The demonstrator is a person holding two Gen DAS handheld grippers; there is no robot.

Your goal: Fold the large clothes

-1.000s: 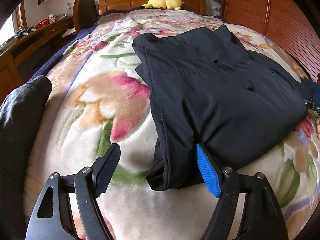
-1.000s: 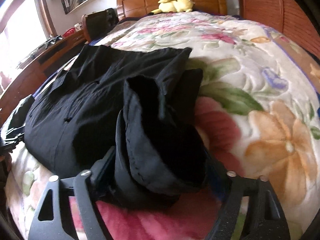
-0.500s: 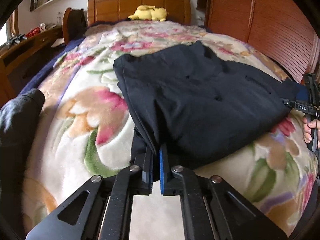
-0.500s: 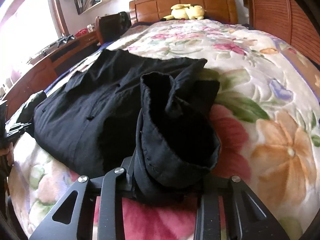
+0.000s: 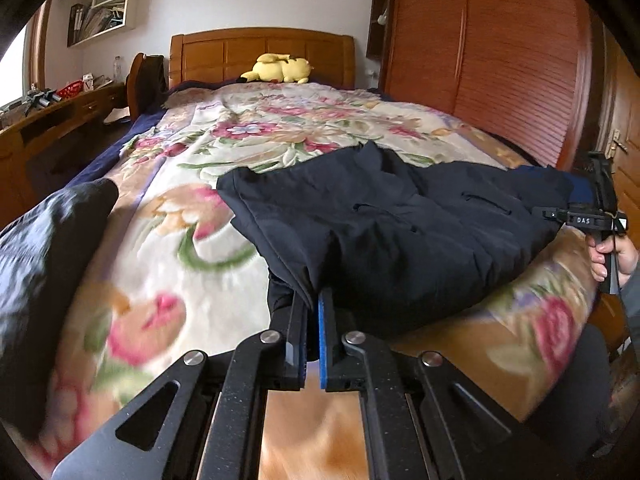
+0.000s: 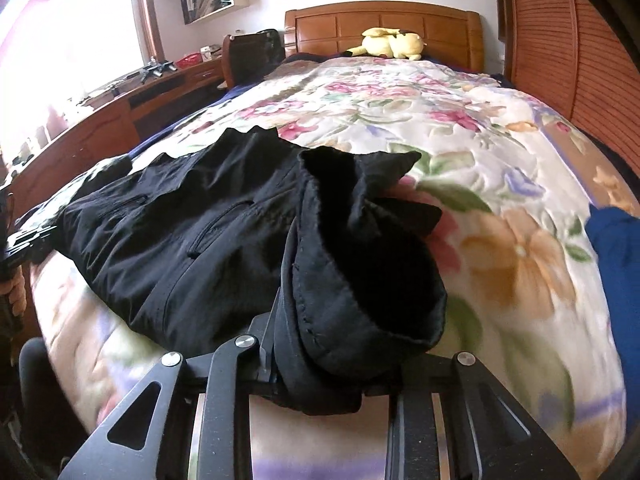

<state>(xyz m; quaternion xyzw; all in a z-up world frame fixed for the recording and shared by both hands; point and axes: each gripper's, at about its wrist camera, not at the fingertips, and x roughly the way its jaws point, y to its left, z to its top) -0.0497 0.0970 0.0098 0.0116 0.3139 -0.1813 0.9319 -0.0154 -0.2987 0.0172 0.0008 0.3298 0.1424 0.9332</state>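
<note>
A dark, partly folded garment [image 5: 400, 232] lies across the near end of a floral blanket [image 5: 192, 276] on a bed. My left gripper [image 5: 314, 300] is shut on its near left edge, with thin cloth pinched between the blue pads. In the right wrist view the same garment [image 6: 180, 232] spreads to the left. A thick rolled bunch of it [image 6: 360, 272] fills my right gripper [image 6: 340, 344], whose jaws are closing and whose pads are hidden by cloth. The right gripper [image 5: 596, 216] also shows at the left view's right edge, held by a hand [image 5: 612, 256].
A yellow plush toy [image 5: 280, 70] rests against the wooden headboard [image 5: 260, 54]. A slatted wooden wardrobe [image 5: 500, 60] runs along the right of the bed, a cluttered desk [image 5: 48, 120] along the left. Dark cloth [image 5: 40, 260] lies at the blanket's left edge, blue cloth [image 6: 616, 260] at its right.
Both grippers went from wide apart to closed on the garment's near edge. Both then drew back and up towards the foot of the bed, dragging the garment with them.
</note>
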